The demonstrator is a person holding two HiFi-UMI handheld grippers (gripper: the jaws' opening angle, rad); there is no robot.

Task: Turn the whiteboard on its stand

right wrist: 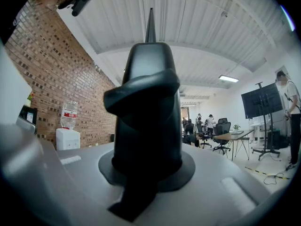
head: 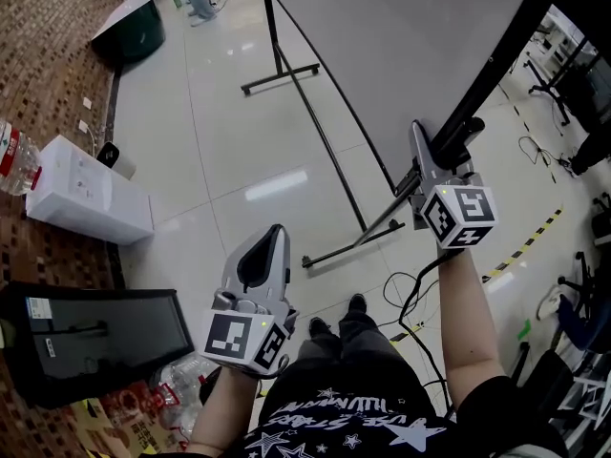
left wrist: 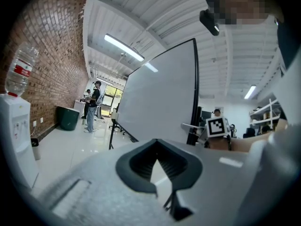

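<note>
The whiteboard (head: 410, 46) is a big pale panel with a black frame (head: 496, 74), filling the upper right of the head view. Its black stand (head: 334, 141) runs down to feet on the glossy floor. My right gripper (head: 441, 156) is shut on the frame's edge; in the right gripper view the black frame (right wrist: 148, 79) fills the space between the jaws. My left gripper (head: 277, 232) hovers lower left, apart from the board, shut with nothing in it. From the left gripper (left wrist: 157, 164) view the whiteboard (left wrist: 160, 98) stands ahead.
A white water dispenser (head: 91, 198) with a bottle (head: 14, 156) stands by the brick wall at left, and a black screen (head: 95, 337) lies nearer. Cables (head: 410, 294) trail on the floor by the stand's near foot. A green bin (head: 134, 31) sits far left.
</note>
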